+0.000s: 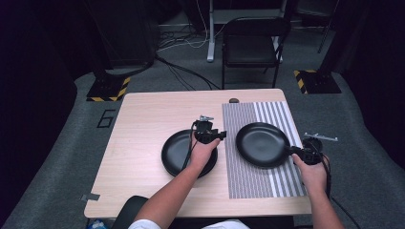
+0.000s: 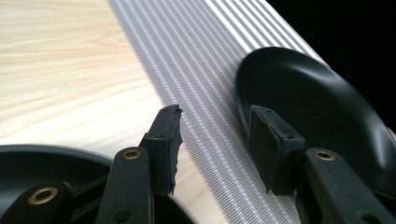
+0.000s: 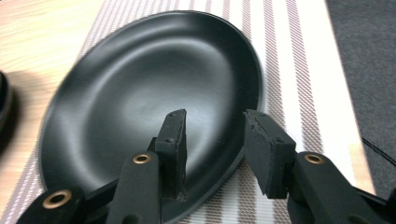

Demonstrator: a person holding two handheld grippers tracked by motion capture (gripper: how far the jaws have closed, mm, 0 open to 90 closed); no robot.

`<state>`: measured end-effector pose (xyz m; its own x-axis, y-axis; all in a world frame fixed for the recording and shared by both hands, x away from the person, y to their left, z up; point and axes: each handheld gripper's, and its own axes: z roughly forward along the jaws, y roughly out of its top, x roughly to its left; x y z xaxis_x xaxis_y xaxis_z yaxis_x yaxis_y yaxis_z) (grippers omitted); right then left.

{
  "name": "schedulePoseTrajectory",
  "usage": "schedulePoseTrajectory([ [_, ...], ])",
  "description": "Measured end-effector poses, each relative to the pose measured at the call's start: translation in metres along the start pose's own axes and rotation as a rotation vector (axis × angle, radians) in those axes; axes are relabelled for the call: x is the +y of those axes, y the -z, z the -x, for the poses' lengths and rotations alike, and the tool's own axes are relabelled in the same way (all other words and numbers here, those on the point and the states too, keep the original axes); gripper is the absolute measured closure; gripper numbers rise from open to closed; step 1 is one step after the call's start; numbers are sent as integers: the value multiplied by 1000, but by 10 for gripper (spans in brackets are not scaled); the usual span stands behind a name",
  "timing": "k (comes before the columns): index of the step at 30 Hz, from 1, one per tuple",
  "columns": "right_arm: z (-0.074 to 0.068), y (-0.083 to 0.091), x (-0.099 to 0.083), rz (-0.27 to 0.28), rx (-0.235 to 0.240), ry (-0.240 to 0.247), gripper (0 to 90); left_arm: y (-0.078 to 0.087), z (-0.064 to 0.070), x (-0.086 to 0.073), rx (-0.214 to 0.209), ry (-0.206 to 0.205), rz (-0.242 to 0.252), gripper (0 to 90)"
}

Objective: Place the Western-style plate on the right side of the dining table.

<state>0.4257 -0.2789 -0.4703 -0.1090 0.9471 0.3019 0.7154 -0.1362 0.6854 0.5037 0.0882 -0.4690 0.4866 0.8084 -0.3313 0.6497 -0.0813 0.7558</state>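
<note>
2 black plates, chair in high view, right gripper jaws straddling rim

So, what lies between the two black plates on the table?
In the high view, between the left plate and the right plate lie bare wood and the striped mat's left edge; the left gripper hangs above that gap.
</note>
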Motion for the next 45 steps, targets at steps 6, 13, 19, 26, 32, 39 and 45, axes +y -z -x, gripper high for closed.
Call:
schedulePoseTrajectory([
  [6, -16, 5, 7, 2, 28, 34, 586, 20, -14, -2, 24, -5, 15, 529],
  [13, -29, 14, 9, -6, 32, 111, 585, 48, -37, 0, 76, 9, 60, 518],
  [19, -44, 13, 6, -13, 90, 168, 584, 67, -51, -2, 119, 17, 89, 516],
  [26, -64, 11, 6, -9, 156, 213, 578, 86, -64, -7, 148, 19, 108, 515],
  [32, -78, 8, 4, -19, 217, 232, 579, 98, -74, -13, 166, 9, 97, 508],
  [39, -94, -1, -1, -34, 255, 272, 563, 110, -83, -22, 176, -15, 86, 494],
  [45, -106, -8, -7, -43, 303, 331, 531, 118, -94, -31, 196, -20, 67, 489],
])
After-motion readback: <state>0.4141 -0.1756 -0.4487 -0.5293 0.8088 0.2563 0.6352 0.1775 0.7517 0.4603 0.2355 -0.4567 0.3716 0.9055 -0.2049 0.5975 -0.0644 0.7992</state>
